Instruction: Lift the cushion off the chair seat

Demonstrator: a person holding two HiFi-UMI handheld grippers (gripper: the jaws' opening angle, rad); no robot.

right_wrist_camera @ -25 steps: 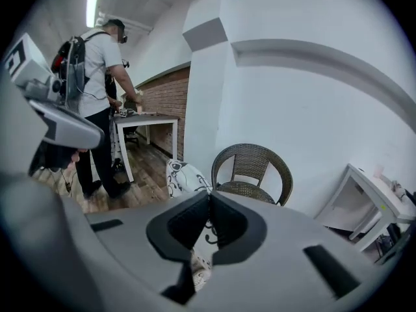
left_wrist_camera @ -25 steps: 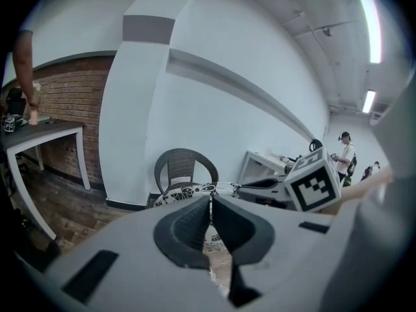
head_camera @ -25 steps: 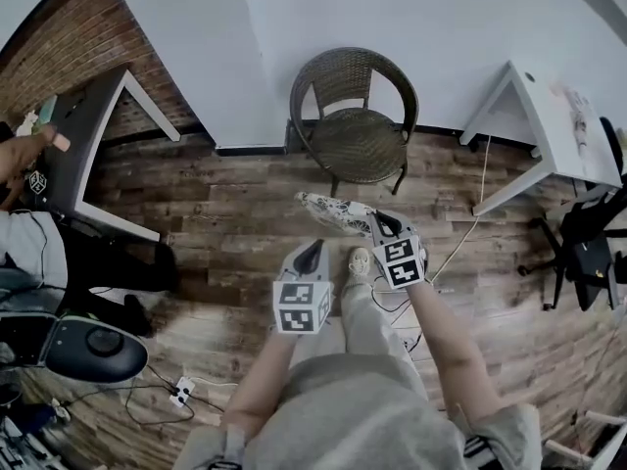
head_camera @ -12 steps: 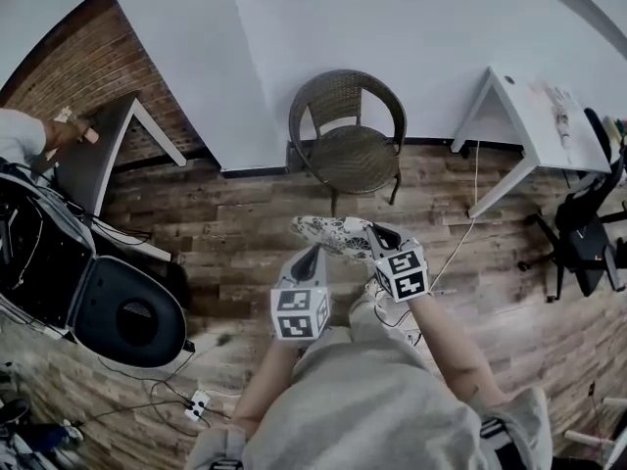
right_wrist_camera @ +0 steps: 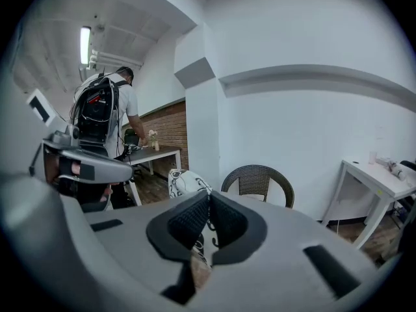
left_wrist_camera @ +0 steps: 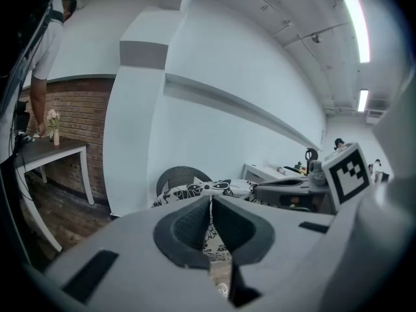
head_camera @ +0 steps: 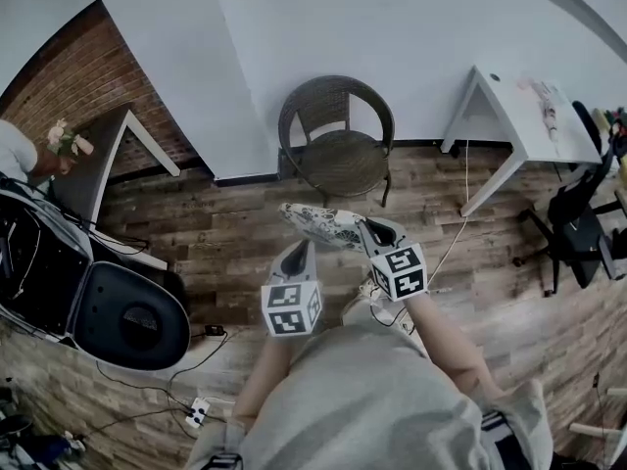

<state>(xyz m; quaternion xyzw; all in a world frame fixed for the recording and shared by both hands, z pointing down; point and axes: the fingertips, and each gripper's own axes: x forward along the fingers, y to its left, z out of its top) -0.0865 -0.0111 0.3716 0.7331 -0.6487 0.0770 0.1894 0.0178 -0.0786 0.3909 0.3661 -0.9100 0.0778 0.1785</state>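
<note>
The black-and-white patterned cushion [head_camera: 319, 225] hangs in the air in front of the empty wicker chair [head_camera: 336, 151], clear of its seat. My left gripper [head_camera: 298, 254] is shut on the cushion's near edge, and the fabric [left_wrist_camera: 207, 192] shows in the thin slit between its jaws. My right gripper [head_camera: 369, 232] is shut on the cushion's right end. In the right gripper view the cushion [right_wrist_camera: 184, 181] sticks up left of the jaws, with the chair [right_wrist_camera: 257, 178] behind. The chair [left_wrist_camera: 174, 175] also shows behind the cushion in the left gripper view.
A white table [head_camera: 517, 117] stands right of the chair and a dark desk [head_camera: 94, 153] at the left wall. A black office chair [head_camera: 578, 231] is at far right. A person with black gear [head_camera: 125, 315] stands at left. A cable [head_camera: 453, 243] trails over the wooden floor.
Both grippers have risen with the cushion held between them and shifted slightly left in the head view. The person with black gear has come into view at the left.
</note>
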